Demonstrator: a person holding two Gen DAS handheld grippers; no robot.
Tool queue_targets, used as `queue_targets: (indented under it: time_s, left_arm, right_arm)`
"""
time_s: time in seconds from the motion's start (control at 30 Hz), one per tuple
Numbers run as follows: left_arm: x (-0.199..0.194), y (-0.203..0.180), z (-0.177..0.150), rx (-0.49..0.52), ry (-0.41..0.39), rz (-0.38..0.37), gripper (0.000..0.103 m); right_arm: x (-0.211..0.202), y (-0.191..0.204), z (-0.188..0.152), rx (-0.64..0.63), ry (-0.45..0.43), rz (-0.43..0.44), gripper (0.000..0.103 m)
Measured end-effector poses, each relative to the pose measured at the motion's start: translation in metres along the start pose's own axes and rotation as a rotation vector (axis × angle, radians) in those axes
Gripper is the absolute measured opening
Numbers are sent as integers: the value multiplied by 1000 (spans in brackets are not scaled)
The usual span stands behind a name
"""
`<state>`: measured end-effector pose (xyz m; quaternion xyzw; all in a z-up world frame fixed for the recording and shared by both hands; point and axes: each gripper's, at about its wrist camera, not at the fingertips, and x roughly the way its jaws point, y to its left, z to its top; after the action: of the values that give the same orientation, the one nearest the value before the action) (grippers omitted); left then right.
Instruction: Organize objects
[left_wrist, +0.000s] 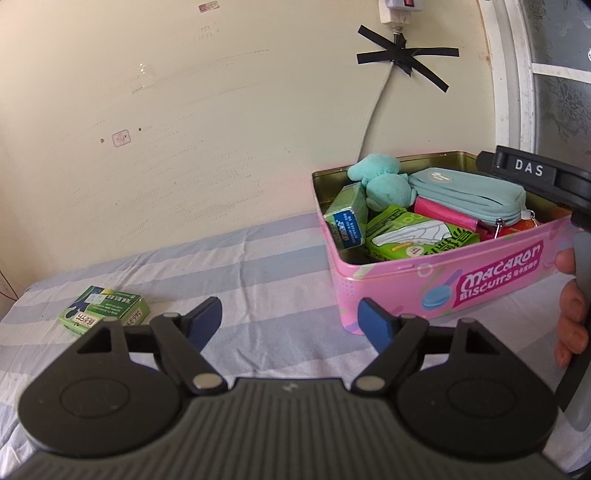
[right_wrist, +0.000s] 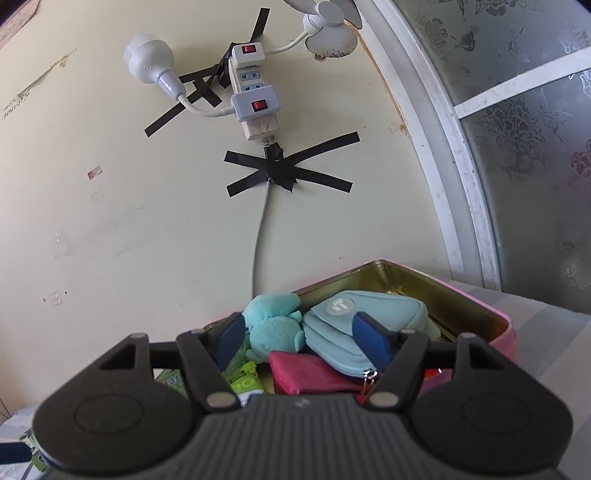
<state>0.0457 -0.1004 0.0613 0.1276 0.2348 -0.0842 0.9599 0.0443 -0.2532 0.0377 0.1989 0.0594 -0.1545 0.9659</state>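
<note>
A pink "Macaron Biscuits" tin (left_wrist: 443, 280) stands open on the striped sheet (left_wrist: 258, 258). It holds a teal plush toy (left_wrist: 384, 181), a teal zip pouch (left_wrist: 469, 195), a pink wallet (left_wrist: 447, 216) and green packets (left_wrist: 417, 236). One small green box (left_wrist: 105, 310) lies alone on the sheet, left of my left gripper (left_wrist: 290, 321), which is open and holds nothing. My right gripper (right_wrist: 301, 341) hovers open over the tin (right_wrist: 502, 325), above the plush toy (right_wrist: 275, 325) and the pouch (right_wrist: 332, 314). A person's hand (left_wrist: 572, 314) holds the right gripper's handle.
A cream wall rises right behind the bed. A power strip (right_wrist: 255, 92) with a bulb (right_wrist: 151, 62) and a cable under black tape (right_wrist: 277, 166) hang on the wall above the tin. A white-framed frosted glass panel (right_wrist: 461, 147) stands at the right.
</note>
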Motion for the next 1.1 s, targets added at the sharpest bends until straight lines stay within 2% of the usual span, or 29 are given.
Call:
queue_targets:
  time_s: [0.23,0.6,0.97,1.1]
  left_arm:
    - [0,29,-7,-58,6,35,82]
    - [11,77,-28,-152,48,91,82]
    - [17,130,-46,-247,58,197,84]
    - [20,150,-53,-287,59,240,89]
  right_arm:
    - [-22,13,-2,-9,-15,63,69]
    - [-65,59,-14,-155,-50,174,73]
    - [-64,114,-37,-270,55,319,74]
    - [-61,136,-49,-316,108,367,74]
